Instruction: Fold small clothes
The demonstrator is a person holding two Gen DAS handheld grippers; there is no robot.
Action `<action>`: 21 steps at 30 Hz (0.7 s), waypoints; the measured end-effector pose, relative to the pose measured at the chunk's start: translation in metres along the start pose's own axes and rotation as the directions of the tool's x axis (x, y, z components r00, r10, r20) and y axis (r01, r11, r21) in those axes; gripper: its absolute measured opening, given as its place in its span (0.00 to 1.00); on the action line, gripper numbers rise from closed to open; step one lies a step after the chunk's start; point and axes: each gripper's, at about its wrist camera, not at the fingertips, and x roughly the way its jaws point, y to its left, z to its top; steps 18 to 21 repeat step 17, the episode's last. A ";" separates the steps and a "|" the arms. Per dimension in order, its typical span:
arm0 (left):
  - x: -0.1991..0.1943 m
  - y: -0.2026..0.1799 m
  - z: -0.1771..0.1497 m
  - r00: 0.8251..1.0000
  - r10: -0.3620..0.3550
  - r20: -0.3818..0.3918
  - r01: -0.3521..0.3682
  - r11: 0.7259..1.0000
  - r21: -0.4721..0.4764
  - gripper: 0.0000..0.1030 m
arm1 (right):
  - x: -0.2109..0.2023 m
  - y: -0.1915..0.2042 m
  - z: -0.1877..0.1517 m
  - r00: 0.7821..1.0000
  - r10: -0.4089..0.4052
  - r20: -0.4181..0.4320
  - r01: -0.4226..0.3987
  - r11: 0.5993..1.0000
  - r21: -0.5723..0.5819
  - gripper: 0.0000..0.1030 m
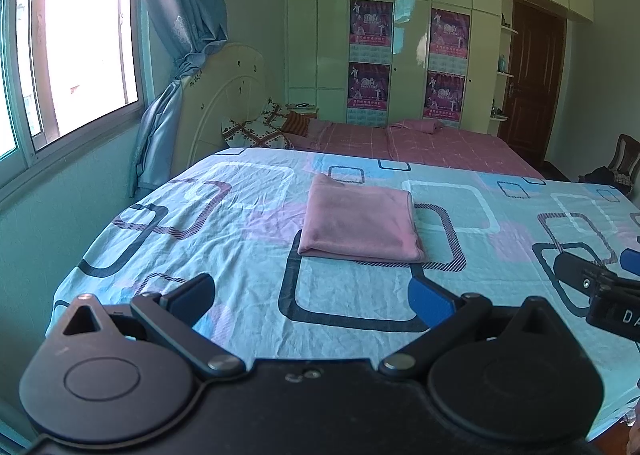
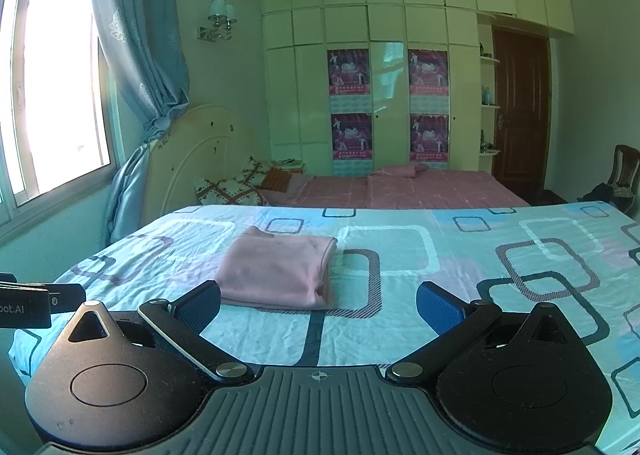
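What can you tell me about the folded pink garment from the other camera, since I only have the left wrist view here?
Observer: In the right wrist view the pink garment's stacked fold layers show at its near right corner.
Operator: Thank you. Is the right gripper holding anything?
Observer: No, the right gripper is open and empty, short of the garment.
Operator: And where is my left gripper from there?
Observer: Only part of the left gripper shows, at the left edge above the bedsheet.

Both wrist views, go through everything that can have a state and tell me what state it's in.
Pink cloth: folded, lying flat on the bedsheet.
Left gripper: open, empty.
Right gripper: open, empty.
Door: closed.
Curtain: tied back.
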 end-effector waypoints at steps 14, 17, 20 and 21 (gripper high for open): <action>0.018 -0.002 -0.001 1.000 0.003 0.001 -0.003 0.999 0.050 0.98 | 0.013 -0.001 0.000 1.000 -0.012 -0.011 0.012 1.000 0.004 1.00; 0.031 -0.001 0.002 1.000 0.008 -0.016 -0.007 0.998 0.056 0.99 | 0.020 -0.004 -0.002 0.999 -0.024 -0.024 0.024 1.000 0.002 1.00; 0.031 -0.001 0.002 1.000 0.008 -0.016 -0.007 0.998 0.056 0.99 | 0.020 -0.004 -0.002 0.999 -0.024 -0.024 0.024 1.000 0.002 1.00; 0.031 -0.001 0.002 1.000 0.008 -0.016 -0.007 0.998 0.056 0.99 | 0.020 -0.004 -0.002 0.999 -0.024 -0.024 0.024 1.000 0.002 1.00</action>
